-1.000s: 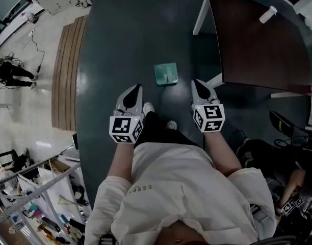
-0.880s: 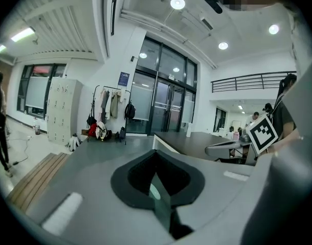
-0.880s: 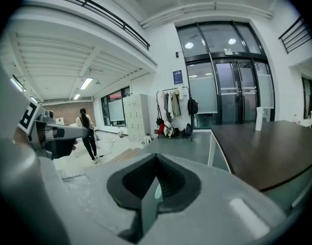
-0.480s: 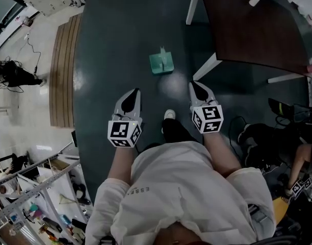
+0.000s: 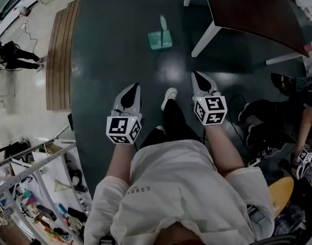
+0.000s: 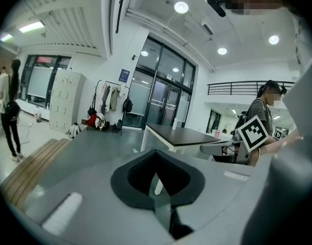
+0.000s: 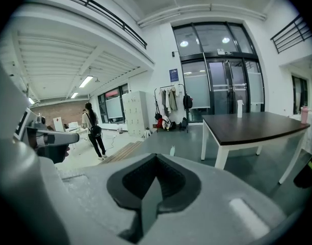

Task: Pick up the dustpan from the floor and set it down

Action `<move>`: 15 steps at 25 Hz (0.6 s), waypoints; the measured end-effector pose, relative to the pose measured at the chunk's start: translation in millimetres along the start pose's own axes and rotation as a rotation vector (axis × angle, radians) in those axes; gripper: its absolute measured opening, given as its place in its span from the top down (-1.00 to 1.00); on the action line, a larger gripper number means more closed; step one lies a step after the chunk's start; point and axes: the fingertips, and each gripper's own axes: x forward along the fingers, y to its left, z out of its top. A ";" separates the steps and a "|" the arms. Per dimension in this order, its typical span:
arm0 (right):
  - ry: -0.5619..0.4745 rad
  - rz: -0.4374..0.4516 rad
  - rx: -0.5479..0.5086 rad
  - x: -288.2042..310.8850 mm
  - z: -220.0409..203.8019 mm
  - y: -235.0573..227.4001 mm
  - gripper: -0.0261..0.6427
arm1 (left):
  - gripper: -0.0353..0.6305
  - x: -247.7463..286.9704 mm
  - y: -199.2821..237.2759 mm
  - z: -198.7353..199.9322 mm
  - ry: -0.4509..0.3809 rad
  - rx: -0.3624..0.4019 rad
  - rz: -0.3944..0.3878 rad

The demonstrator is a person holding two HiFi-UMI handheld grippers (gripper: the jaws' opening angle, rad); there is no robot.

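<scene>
The green dustpan (image 5: 160, 40) lies on the dark floor with its pale handle (image 5: 162, 21) pointing away from me. It is well ahead of both grippers, roughly midway between them. My left gripper (image 5: 134, 87) hangs shut and empty at the lower left of the dustpan. The right gripper (image 5: 195, 75) is also shut and empty, at the dustpan's lower right. In the left gripper view the jaws (image 6: 156, 160) meet and the gripper body hides the dustpan. Over the shut right jaws (image 7: 155, 160), a small pale upright piece (image 7: 172, 150) shows on the floor, probably the handle.
A dark-topped table (image 5: 248, 9) on white legs (image 5: 206, 35) stands right of the dustpan. A wooden strip (image 5: 59, 55) borders the dark floor at left. One person (image 5: 16, 55) stands far left, another sits at right (image 5: 299, 116). My own shoe (image 5: 169, 97) is between the grippers.
The dustpan and table have slid up the head view and now lie farther from both grippers. My legs have stepped. Both grippers stay shut, level with each other.
</scene>
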 end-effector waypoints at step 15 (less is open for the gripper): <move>-0.032 0.061 -0.009 -83.5 -11.6 25.6 0.94 | 0.85 -45.1 -60.5 2.0 -0.049 0.019 0.037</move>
